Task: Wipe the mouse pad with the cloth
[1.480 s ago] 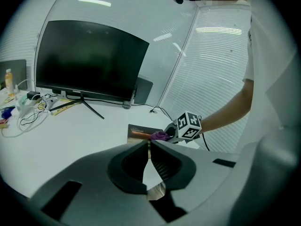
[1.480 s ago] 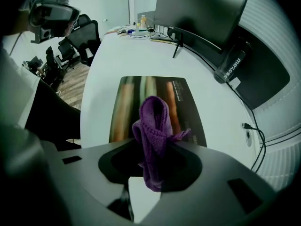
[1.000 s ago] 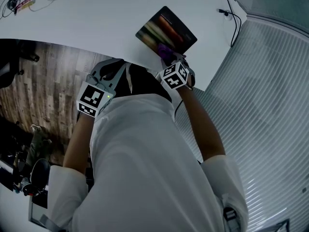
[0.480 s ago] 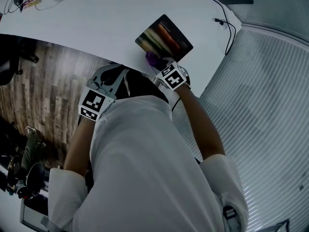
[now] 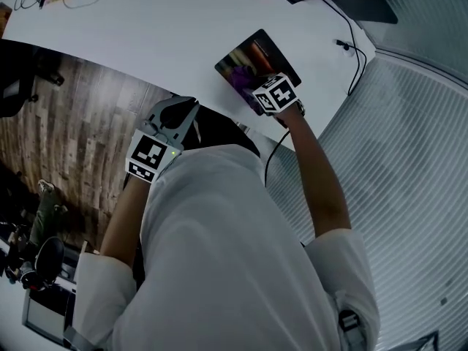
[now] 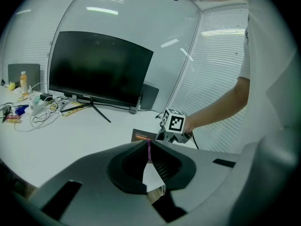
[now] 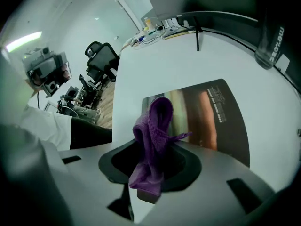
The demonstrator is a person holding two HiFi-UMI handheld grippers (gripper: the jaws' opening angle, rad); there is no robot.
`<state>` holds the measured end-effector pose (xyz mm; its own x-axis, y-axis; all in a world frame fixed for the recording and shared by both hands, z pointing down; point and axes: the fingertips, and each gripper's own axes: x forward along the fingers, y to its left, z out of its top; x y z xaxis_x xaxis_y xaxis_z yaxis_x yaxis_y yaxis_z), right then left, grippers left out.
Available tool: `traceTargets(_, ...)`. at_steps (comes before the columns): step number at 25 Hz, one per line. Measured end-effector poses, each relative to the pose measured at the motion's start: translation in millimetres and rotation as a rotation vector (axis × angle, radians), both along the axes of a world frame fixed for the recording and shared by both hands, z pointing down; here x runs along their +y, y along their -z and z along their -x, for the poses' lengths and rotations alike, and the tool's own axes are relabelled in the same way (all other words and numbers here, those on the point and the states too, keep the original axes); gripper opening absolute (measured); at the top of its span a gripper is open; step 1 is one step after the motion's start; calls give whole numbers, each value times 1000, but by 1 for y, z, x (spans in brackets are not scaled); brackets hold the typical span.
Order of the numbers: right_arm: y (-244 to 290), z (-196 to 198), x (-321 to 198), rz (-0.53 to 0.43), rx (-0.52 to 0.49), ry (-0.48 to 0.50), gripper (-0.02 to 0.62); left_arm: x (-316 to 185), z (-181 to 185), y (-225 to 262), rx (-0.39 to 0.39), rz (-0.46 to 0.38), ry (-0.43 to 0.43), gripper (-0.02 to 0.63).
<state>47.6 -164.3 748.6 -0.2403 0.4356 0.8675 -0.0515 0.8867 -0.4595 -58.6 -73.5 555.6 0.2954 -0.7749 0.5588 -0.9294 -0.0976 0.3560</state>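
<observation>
A person bends over a white desk (image 5: 161,28) as the right gripper (image 5: 272,97) drags a purple cloth (image 5: 246,79) across a dark printed mouse pad (image 5: 257,50). The right gripper's jaws are clamped on the bunched cloth (image 7: 153,140), whose free end trails onto the near part of the pad (image 7: 211,117). A second ago this gripper sat at the pad's nearest corner, by the desk edge. It has since pushed forward, and the cloth now lies on the pad's surface, which suggests that a wiping stroke is under way with most of the pad still to cover. The left gripper (image 5: 184,110) hangs off the desk edge, well apart from the pad, its jaws (image 6: 148,147) pressed together on nothing. A dark monitor (image 6: 99,65) stands at the back of the desk.
</observation>
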Motion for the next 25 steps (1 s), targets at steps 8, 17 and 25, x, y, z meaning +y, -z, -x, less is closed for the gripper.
traceTargets(8,-5,-6,-54,2,62,-54,133,-6,13,-6,9,13,2,31)
traceTargets(17,-8,-17,-98,-27,107,-89,146,-13,21,-10,13,15,-19,31)
traceTargets(25,-6,-26,-147,-140,158,-132,147,-11,32,-11,19,12,-26,31)
